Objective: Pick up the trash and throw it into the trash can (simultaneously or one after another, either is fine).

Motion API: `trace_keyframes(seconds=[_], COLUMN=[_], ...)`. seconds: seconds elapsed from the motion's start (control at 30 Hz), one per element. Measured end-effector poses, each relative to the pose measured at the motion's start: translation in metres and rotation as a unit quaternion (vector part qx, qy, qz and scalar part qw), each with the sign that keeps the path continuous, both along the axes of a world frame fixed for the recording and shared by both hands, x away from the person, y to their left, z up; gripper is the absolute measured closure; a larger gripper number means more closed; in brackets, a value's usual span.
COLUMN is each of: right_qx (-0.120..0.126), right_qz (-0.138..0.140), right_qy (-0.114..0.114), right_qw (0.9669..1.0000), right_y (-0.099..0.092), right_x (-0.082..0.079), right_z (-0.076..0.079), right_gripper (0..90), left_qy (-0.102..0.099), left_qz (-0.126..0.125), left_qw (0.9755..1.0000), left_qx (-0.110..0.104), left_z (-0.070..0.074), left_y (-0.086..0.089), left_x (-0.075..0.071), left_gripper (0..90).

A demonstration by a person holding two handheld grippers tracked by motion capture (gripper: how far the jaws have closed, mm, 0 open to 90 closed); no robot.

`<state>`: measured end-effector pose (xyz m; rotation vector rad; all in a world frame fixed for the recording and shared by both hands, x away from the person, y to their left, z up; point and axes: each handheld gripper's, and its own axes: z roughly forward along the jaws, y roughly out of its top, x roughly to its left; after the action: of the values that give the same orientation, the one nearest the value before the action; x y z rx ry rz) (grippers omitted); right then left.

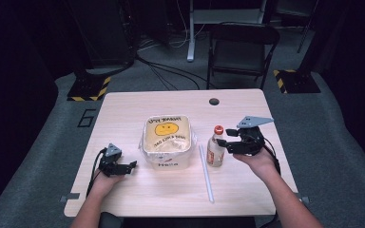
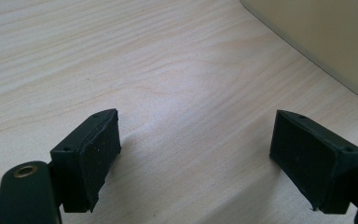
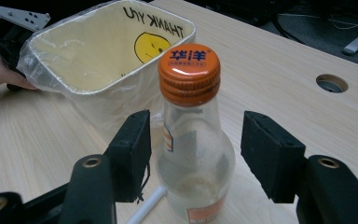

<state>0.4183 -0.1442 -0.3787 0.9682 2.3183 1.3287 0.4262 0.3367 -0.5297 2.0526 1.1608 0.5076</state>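
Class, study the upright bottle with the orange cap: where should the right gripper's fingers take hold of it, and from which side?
Grip the bottle on its round body below the orange cap, coming in level from its right as in the high view. It stands upright, and the open right gripper already straddles it, one finger on each side.

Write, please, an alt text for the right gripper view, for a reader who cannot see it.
A clear glass bottle with an orange screw cap stands between the open black jaws of the right gripper, untouched. Behind it on the pale wooden table is a cream bin lined with a smiley-face plastic bag.
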Motion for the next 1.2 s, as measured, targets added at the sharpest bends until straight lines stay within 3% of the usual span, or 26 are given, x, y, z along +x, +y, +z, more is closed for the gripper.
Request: trace_keyframes(seconds=[0.73, 0.9, 1.2], right_qx=[-0.005, -0.011, -0.028], right_qz=[0.004, 0.0, 0.006], right_qy=[-0.014, -0.019, -0.026], right_qw=[0.9999, 0.9998, 0.9993], right_y=[0.018, 0.018, 0.02], right_x=[0.01, 0.01, 0.01], right_z=[0.004, 0.006, 0.01], right_gripper=[53.7, 59.3, 60.9], left_qy=[0.0, 0.001, 0.0], left_qz=[-0.003, -0.004, -0.003], left_qw=[1.0, 1.0, 1.0], left_qx=[0.0, 0.0, -0.001], left_z=[0.0, 0.0, 0.0], left_y=[0.0, 0.0, 0.0], left_x=[0.0, 0.0, 0.0], left_gripper=[15.8, 15.8, 15.8])
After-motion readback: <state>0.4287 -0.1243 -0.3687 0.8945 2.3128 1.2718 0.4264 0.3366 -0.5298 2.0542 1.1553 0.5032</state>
